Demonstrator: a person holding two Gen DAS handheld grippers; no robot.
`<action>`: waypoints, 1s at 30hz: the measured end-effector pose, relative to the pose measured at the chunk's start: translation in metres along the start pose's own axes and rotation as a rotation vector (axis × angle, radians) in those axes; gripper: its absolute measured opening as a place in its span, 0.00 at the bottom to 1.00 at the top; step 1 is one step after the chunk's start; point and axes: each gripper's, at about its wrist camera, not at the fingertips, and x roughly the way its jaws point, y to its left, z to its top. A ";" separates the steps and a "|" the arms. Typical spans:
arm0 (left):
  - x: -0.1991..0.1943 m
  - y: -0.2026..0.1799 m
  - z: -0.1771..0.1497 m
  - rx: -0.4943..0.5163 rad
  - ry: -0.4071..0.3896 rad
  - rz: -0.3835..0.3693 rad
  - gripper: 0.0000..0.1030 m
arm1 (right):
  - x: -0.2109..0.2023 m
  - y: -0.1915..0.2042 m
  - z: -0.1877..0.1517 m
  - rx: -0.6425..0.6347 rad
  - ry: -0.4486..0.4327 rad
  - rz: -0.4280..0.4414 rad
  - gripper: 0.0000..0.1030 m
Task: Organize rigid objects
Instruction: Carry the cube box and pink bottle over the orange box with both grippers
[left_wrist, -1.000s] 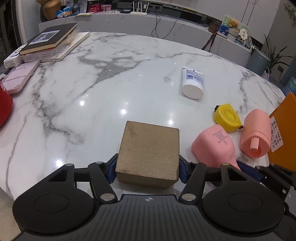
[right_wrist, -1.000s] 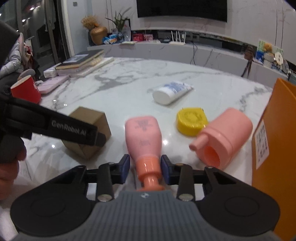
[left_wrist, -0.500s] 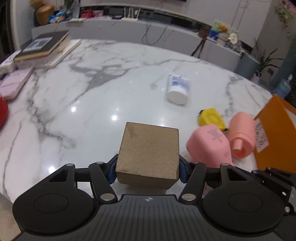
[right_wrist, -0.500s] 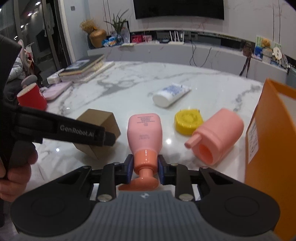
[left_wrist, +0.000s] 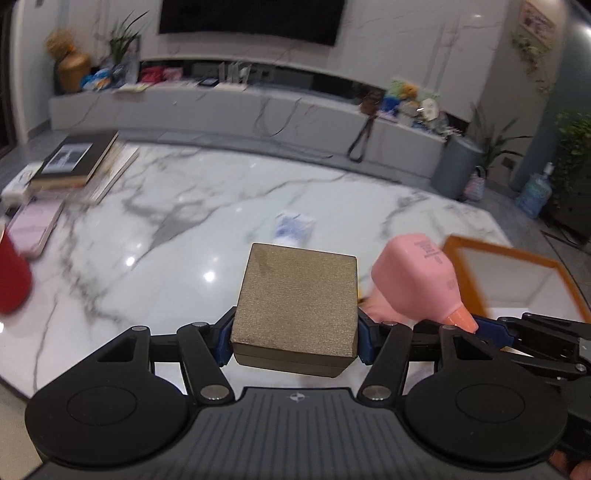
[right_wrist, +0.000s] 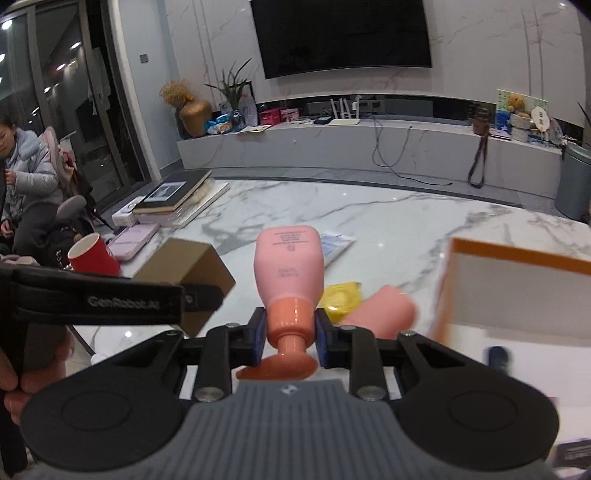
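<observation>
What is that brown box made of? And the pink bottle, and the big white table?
The brown box looks like card or board with a matte, finely textured, slightly golden wrap; the lid seam shows near its bottom. The pink bottle looks like smooth plastic with a soft sheen and printed text. The table looks like polished marble or a marble-look slab: grey veins, bright light reflections.

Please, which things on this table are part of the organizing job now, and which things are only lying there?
In the job:
- brown box, held by left gripper
- pink bottle, held by right gripper
- orange box, open
- yellow tape measure
- pink cap
- white tube

Only lying about:
- books
- red cup
- pink case
</observation>
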 end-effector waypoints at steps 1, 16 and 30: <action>-0.004 -0.011 0.003 0.019 -0.009 -0.016 0.67 | -0.009 -0.009 0.002 0.005 0.003 -0.003 0.25; 0.055 -0.185 0.025 0.226 0.126 -0.262 0.67 | -0.089 -0.173 0.001 -0.023 0.278 -0.217 0.25; 0.173 -0.232 0.020 0.153 0.325 -0.228 0.67 | -0.019 -0.246 0.019 0.015 0.564 -0.164 0.25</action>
